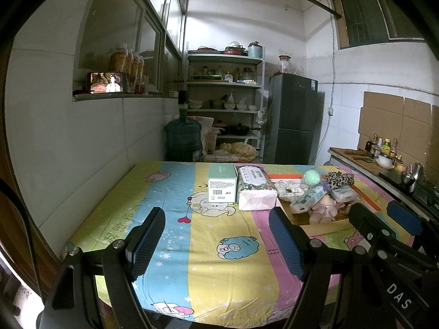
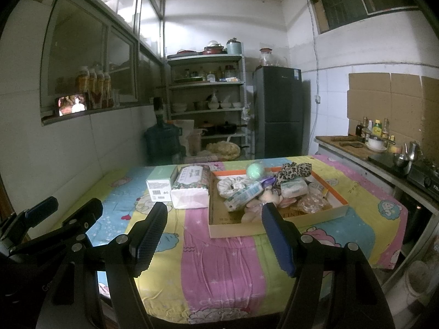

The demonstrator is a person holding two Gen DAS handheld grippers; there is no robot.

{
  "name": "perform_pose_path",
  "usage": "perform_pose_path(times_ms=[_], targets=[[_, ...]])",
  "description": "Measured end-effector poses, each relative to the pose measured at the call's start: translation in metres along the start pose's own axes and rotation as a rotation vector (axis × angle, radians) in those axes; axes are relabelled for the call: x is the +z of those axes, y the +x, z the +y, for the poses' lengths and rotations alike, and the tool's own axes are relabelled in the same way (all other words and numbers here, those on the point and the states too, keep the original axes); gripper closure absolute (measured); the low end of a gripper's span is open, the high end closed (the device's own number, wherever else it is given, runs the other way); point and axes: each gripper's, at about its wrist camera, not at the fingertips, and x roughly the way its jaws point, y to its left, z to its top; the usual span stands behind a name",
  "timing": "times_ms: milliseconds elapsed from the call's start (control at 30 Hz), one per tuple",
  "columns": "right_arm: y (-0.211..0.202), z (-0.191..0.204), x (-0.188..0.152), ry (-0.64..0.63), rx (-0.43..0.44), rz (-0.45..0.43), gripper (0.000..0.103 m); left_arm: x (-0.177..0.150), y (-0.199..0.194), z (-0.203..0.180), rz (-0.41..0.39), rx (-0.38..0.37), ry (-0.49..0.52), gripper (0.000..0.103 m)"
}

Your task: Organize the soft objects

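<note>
A shallow cardboard tray (image 2: 277, 223) with an orange rim sits on the right half of the table. It holds a heap of soft things: a green ball (image 2: 255, 170), a leopard-print scrunchie (image 2: 295, 172), a small tissue pack (image 2: 242, 194) and a pale plush toy (image 2: 263, 200). Left of the tray lie a large floral tissue pack (image 2: 190, 189) and a green-and-white box (image 2: 159, 186). My right gripper (image 2: 214, 233) hangs open and empty short of the tray's near edge. My left gripper (image 1: 219, 235) is open and empty over bare cloth, with the box (image 1: 222, 183) beyond it and the tray (image 1: 326, 226) to its right.
A cartoon-print cloth (image 1: 192, 246) covers the table. A tiled wall (image 1: 82, 150) runs along the left side. To the right stands a counter (image 2: 356, 144) with bottles, a kettle and a stove. Past the far edge are a water jug (image 1: 183, 139), shelves and a fridge (image 1: 293, 120).
</note>
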Motion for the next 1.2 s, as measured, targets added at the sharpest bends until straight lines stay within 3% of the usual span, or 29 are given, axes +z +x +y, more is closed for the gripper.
perform_pose_path(times_ms=[1200], targets=[[0.0018,0.0050,0.0007,0.001,-0.003,-0.004,0.030,0.0000,-0.0002,0.0010,0.000,-0.002,0.001,0.025]])
